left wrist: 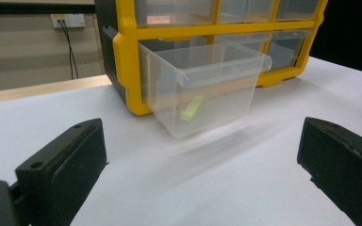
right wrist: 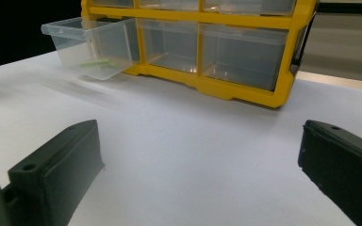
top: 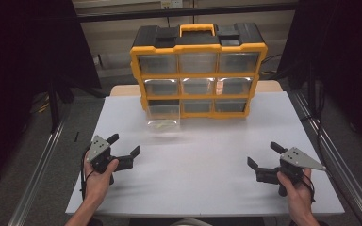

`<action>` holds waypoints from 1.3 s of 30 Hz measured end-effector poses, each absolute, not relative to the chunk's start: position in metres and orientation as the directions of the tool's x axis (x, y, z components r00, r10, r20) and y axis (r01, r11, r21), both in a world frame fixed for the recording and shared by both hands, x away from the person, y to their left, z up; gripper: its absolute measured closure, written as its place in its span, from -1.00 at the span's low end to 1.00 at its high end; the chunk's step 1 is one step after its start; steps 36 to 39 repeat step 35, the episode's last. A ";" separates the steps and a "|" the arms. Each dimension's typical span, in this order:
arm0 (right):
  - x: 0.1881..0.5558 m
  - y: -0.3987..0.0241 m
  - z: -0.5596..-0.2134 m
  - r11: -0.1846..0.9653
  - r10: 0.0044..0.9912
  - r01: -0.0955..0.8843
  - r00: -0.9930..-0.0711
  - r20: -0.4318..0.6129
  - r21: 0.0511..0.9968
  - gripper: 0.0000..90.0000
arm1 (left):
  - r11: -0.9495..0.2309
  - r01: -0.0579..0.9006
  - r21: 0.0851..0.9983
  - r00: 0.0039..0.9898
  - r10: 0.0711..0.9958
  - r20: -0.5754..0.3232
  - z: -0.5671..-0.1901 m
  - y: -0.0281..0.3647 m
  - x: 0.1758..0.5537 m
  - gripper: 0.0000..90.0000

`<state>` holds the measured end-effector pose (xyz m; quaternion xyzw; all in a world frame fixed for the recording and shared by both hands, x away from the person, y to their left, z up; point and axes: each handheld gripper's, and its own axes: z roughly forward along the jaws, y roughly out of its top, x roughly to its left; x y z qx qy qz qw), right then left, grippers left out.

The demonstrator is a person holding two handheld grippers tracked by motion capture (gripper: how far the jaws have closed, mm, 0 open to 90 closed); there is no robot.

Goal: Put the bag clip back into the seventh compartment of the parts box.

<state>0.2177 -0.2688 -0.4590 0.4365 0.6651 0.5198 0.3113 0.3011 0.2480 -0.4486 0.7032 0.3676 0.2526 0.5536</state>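
My left gripper: low over table, jaws wide apart, empty.
My right gripper: same pose, jaws spread.
Clear plastic drawer: pulled out of yellow-and-black organiser cabinet, bottom left; holds a pale green piece, possibly a clip.
White table: bare.
Room: dark.

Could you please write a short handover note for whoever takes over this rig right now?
Left gripper: open, holding nothing, resting low on the white table in front of the pulled-out drawer.
Right gripper: open, holding nothing, at the table's right side.
Yellow organizer stands at the far edge. Its bottom-left clear drawer is pulled out, with a small green item lying inside.
Done: drawer is open, item is in it.
Left, probably: push the drawer shut; the left gripper is nearer.
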 end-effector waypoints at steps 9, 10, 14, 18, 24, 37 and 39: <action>0.217 -0.269 -0.458 0.075 0.907 0.252 -0.419 0.039 0.965 -1.00 | -0.100 0.268 0.958 0.573 0.816 -0.075 -0.454 0.262 0.279 -0.94; 0.217 -0.269 -0.458 0.076 0.908 0.250 -0.418 0.037 0.965 -1.00 | -0.108 0.261 0.959 0.570 0.820 -0.062 -0.453 0.263 0.277 -0.93; 0.217 -0.269 -0.458 0.073 0.909 0.249 -0.415 0.038 0.966 -1.00 | -0.125 0.242 0.962 0.544 0.839 -0.028 -0.451 0.264 0.267 -0.93; 0.217 -0.270 -0.459 0.074 0.909 0.255 -0.414 0.040 0.964 -1.00 | -0.112 0.241 0.964 0.549 0.835 -0.040 -0.451 0.272 0.261 -0.93; 0.218 -0.271 -0.459 0.070 0.914 0.260 -0.404 0.042 0.963 -1.00 | -0.095 0.268 0.959 0.529 0.846 -0.063 -0.455 0.281 0.256 -0.94; 0.220 -0.270 -0.460 0.076 0.914 0.262 -0.403 0.038 0.962 -1.00 | -0.067 0.264 0.962 0.539 0.838 -0.090 -0.453 0.280 0.260 -0.94; 0.220 -0.270 -0.460 0.076 0.914 0.262 -0.403 0.038 0.962 -1.00 | -0.067 0.264 0.962 0.539 0.838 -0.090 -0.453 0.280 0.260 -0.94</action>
